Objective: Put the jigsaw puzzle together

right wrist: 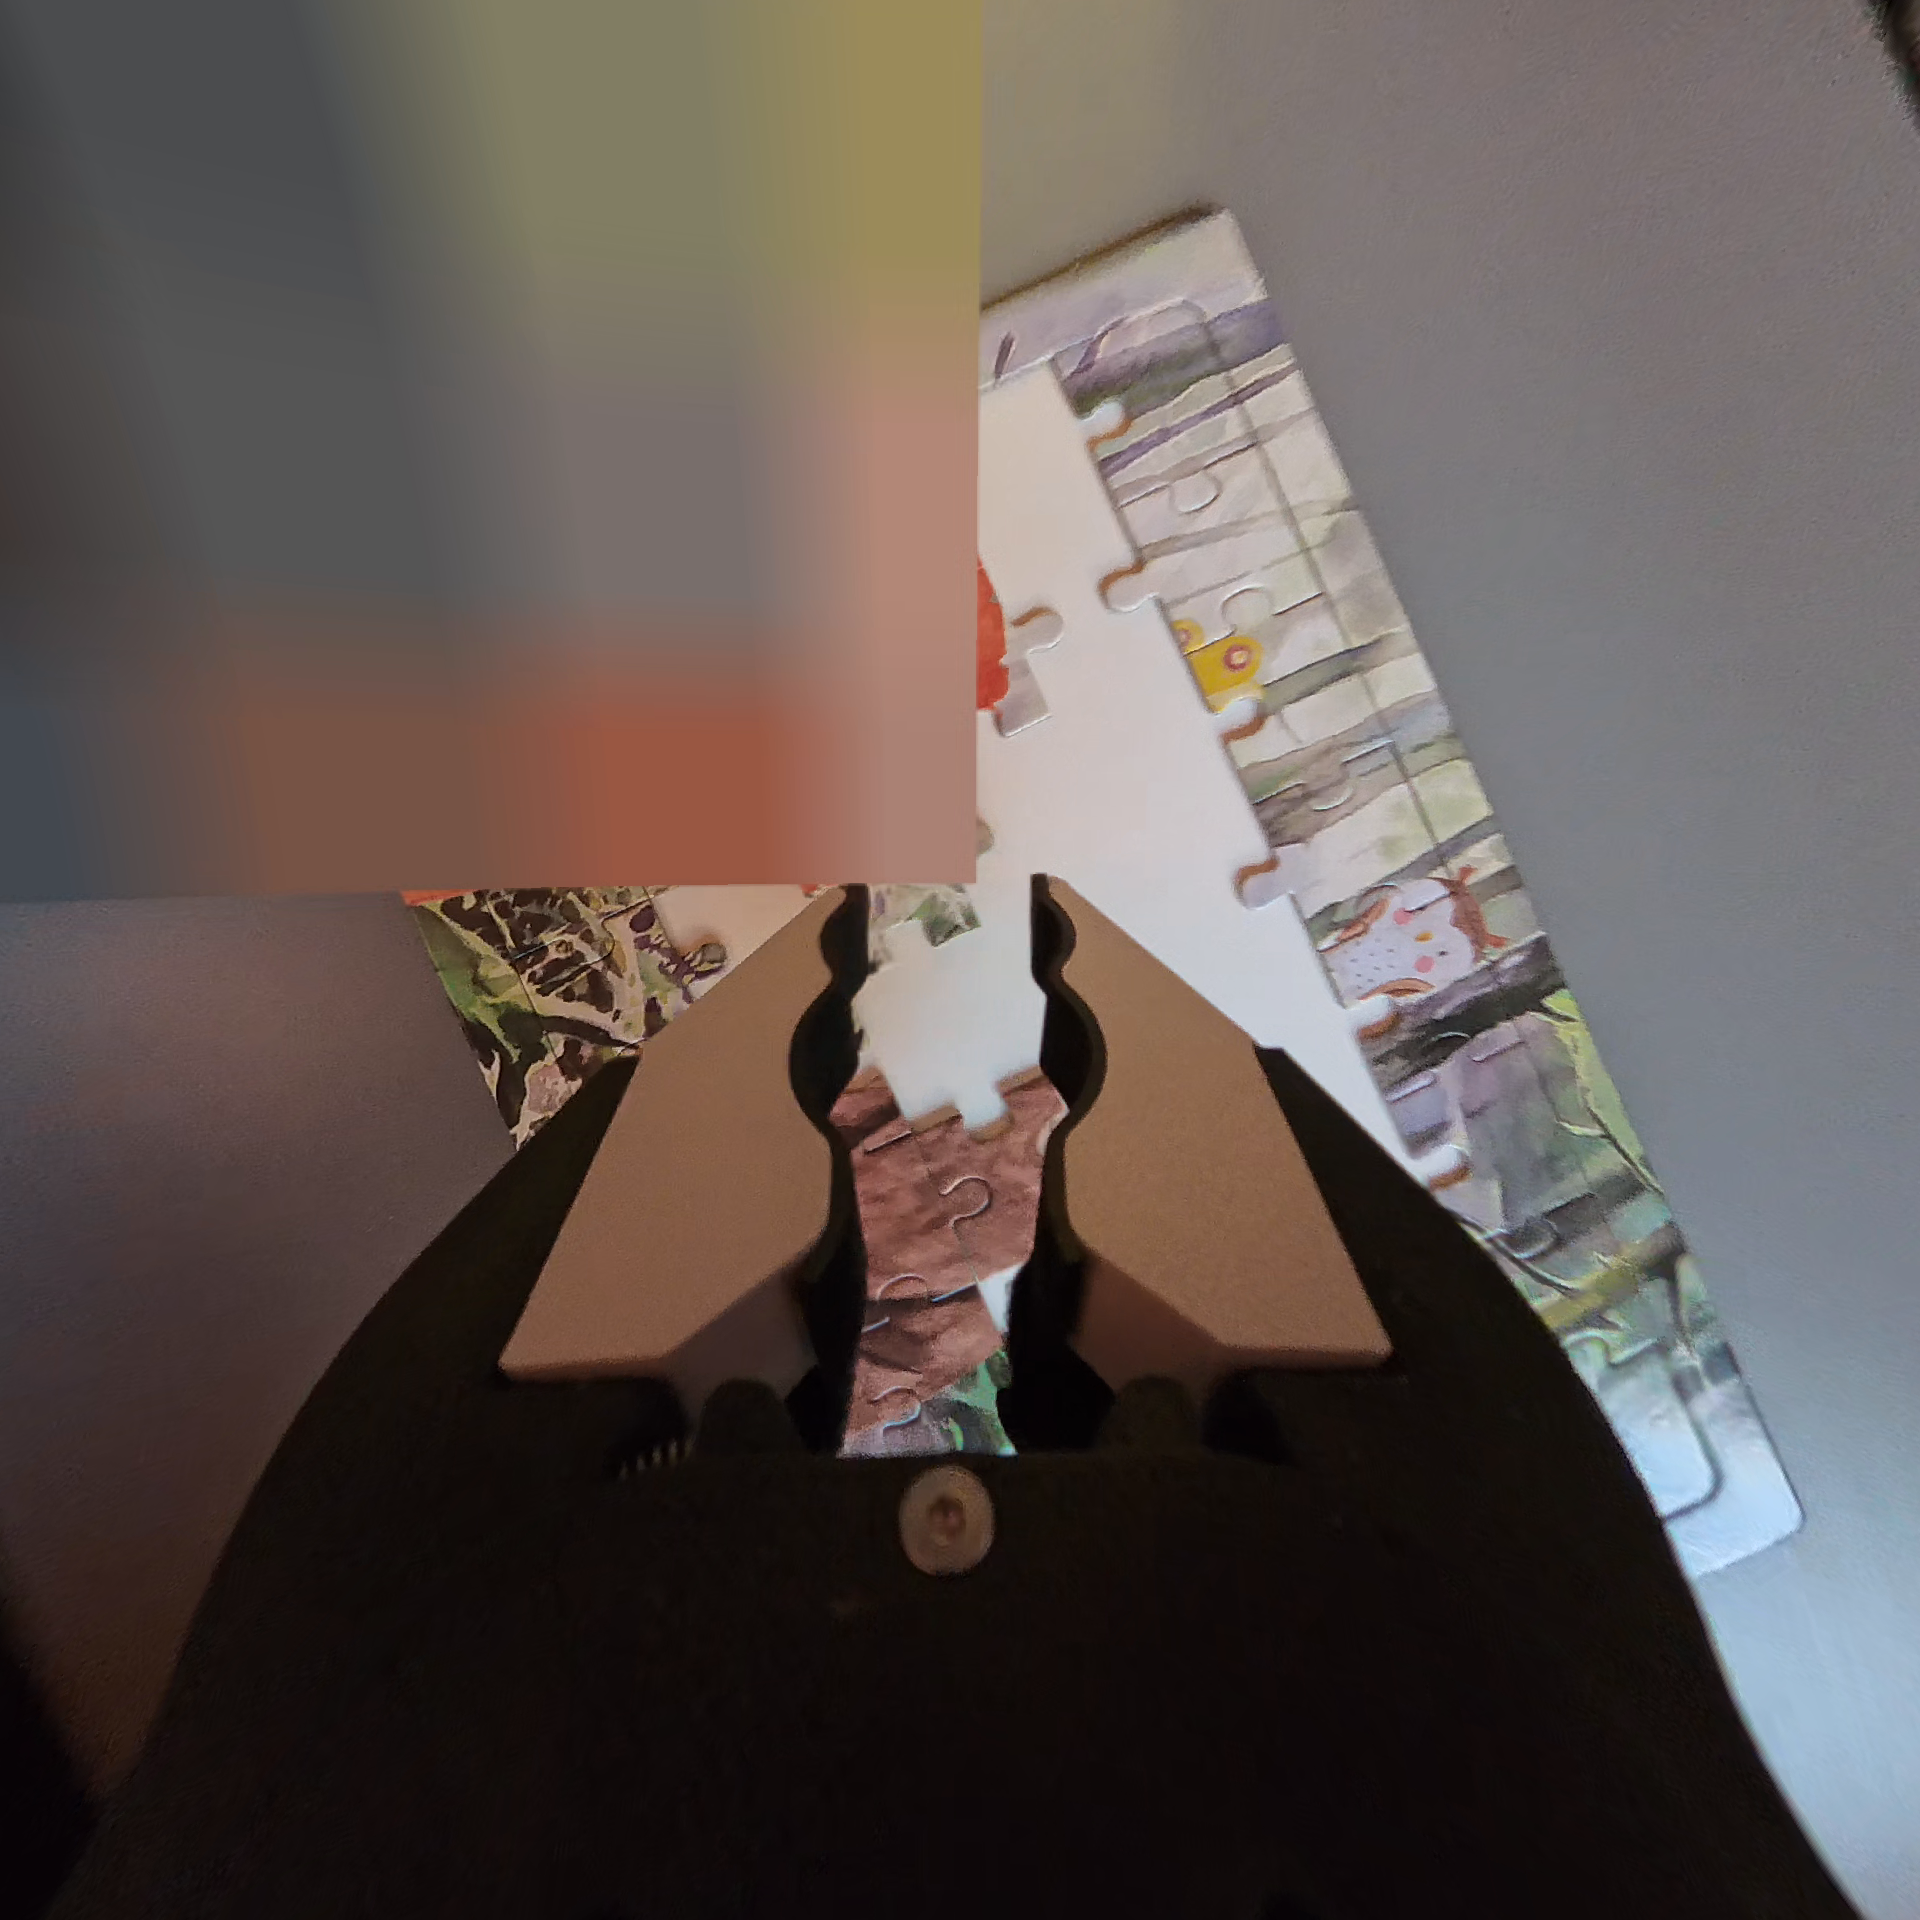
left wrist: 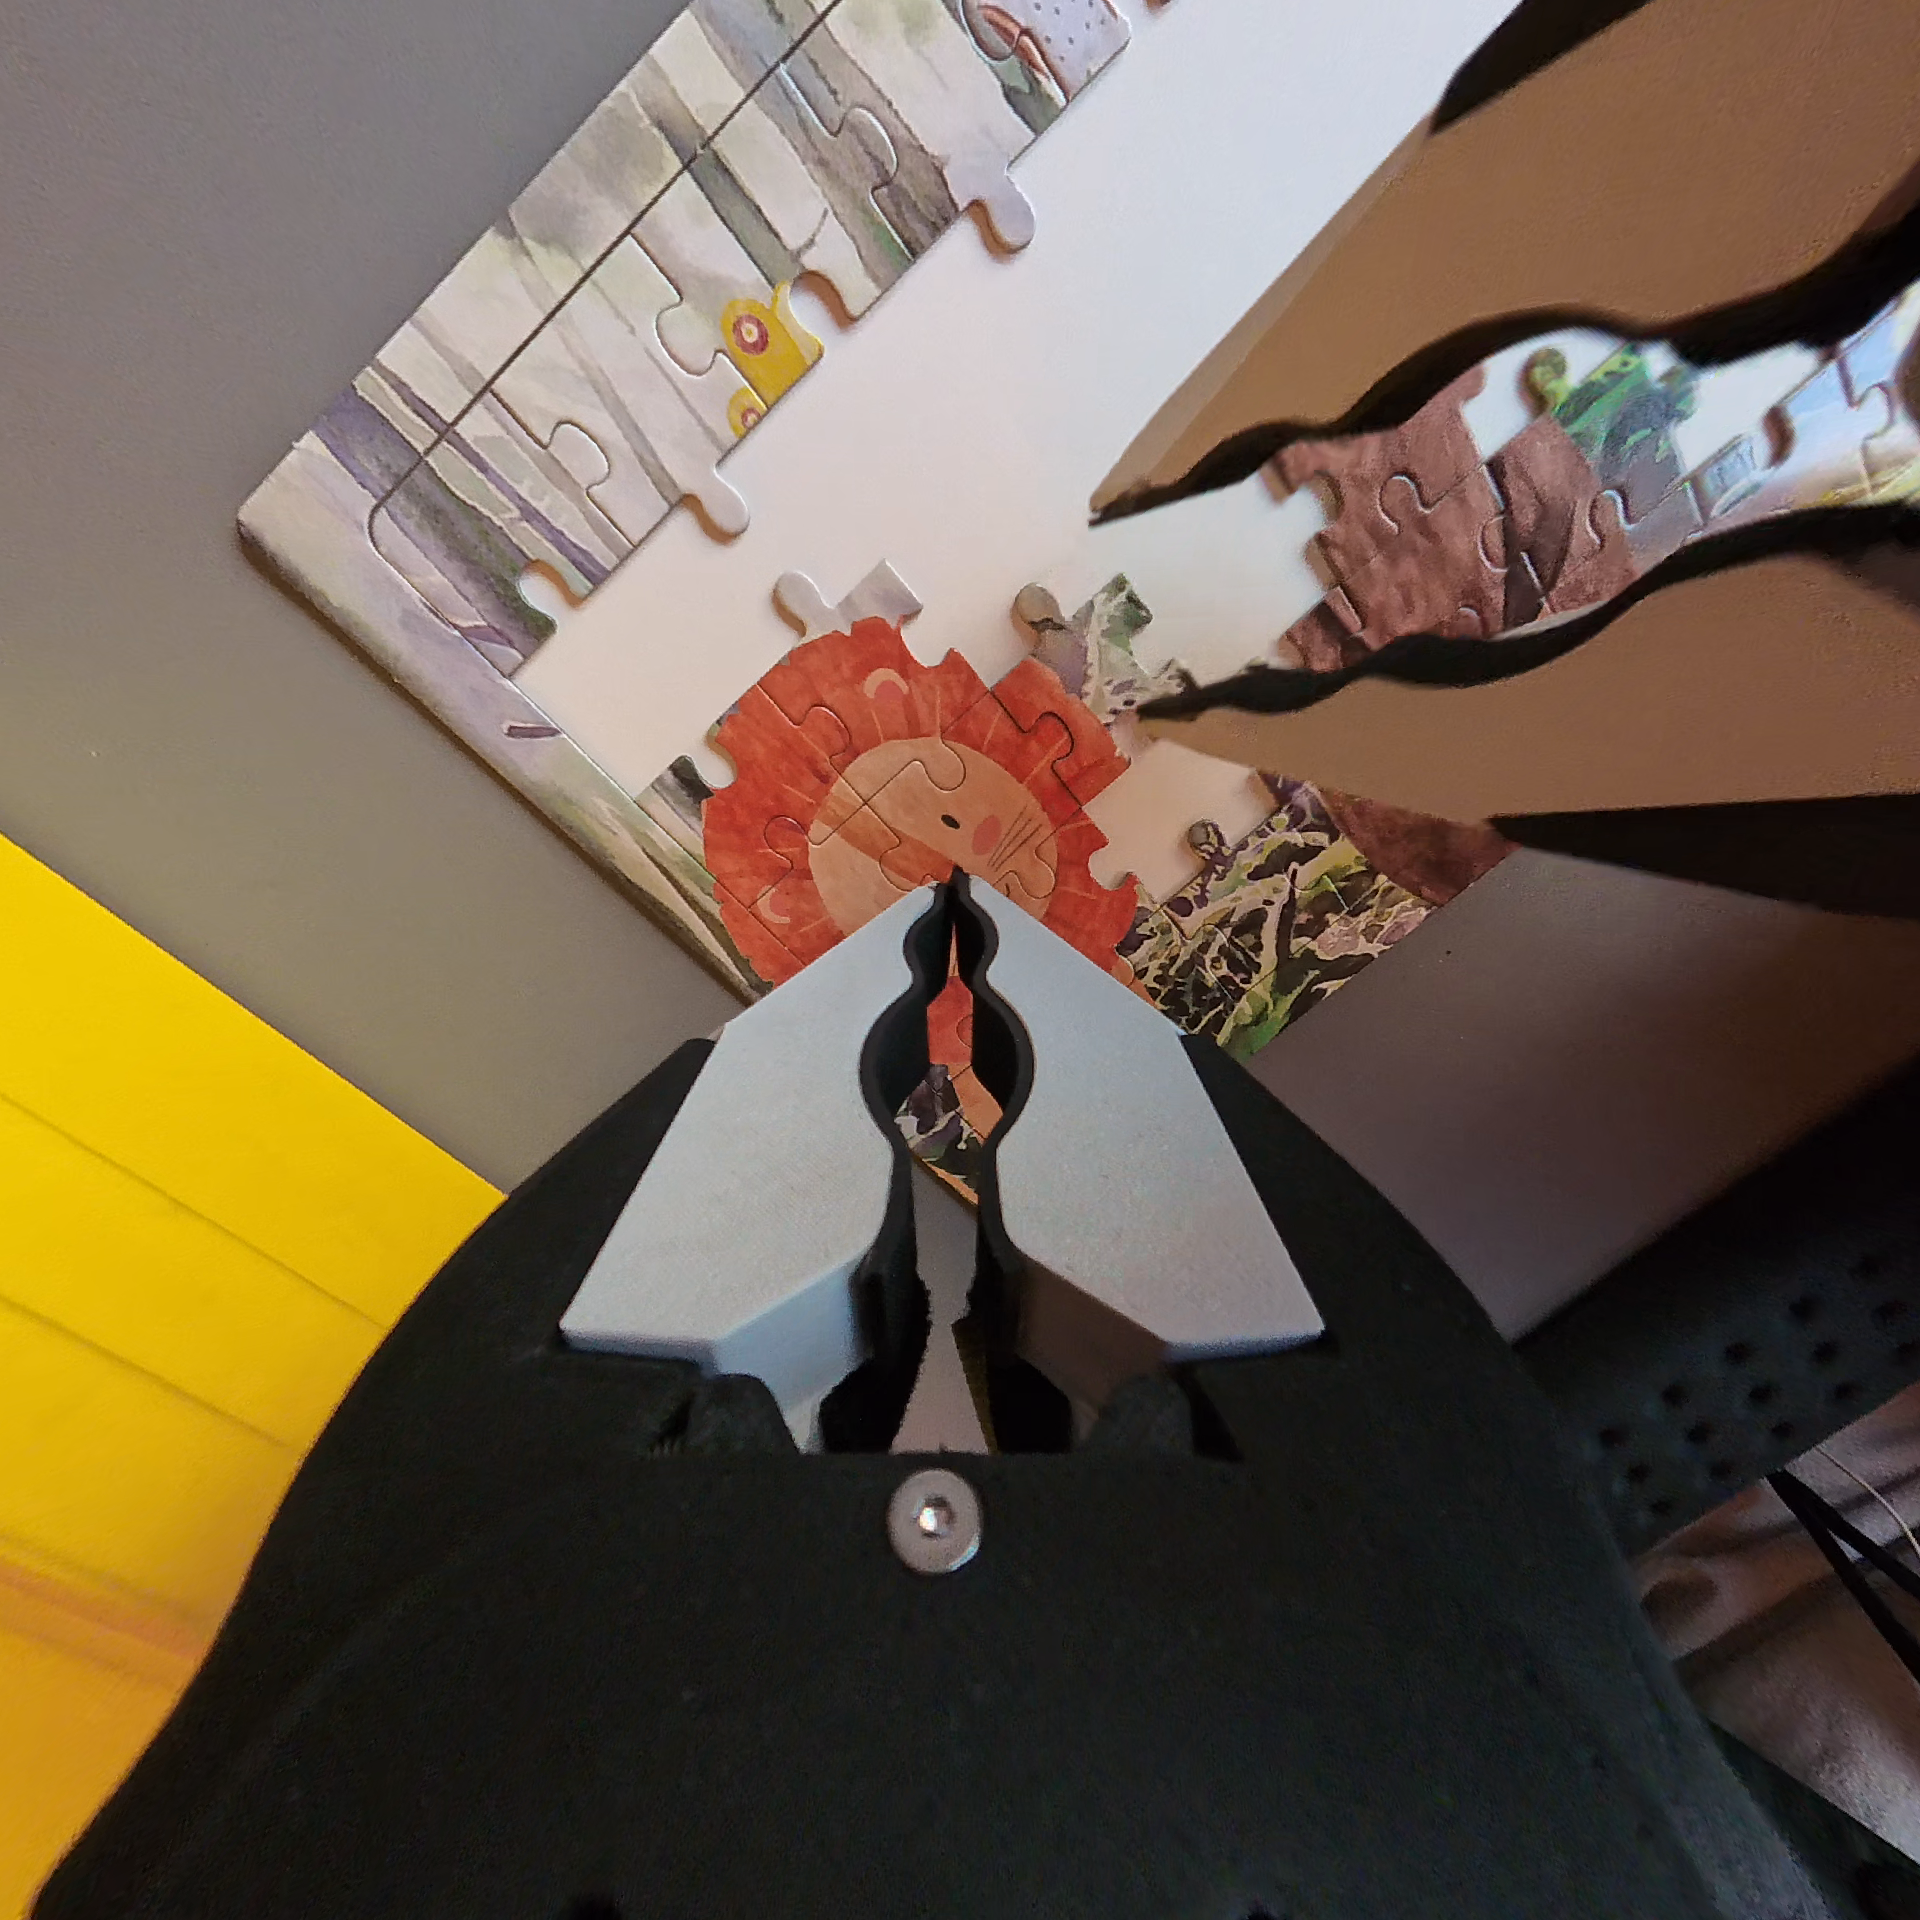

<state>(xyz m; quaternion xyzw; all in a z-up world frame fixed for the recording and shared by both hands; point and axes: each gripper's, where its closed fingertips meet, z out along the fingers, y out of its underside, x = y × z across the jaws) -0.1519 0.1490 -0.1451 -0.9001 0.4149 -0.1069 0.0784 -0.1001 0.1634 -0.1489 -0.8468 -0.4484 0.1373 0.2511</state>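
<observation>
Field note, mid-assembly. My left gripper (left wrist: 958,883) has its jaws pressed together at the tips with nothing between them, poised just over the lion (left wrist: 914,821), whose face and mane are already joined. My right gripper (right wrist: 951,894) has its jaws parted and empty, hovering above the brown patch (right wrist: 935,1195) of joined pieces. The jigsaw puzzle (left wrist: 582,416) lies flat on the grey table (left wrist: 208,312), straight ahead of both sets of jaws. Done, by my reckoning: the pale border strip, the lion, the dark leafy corner (left wrist: 1268,935), the brown section. Left: the white bare middle (left wrist: 966,436), a broad gap. I see no loose pieces from here.
</observation>
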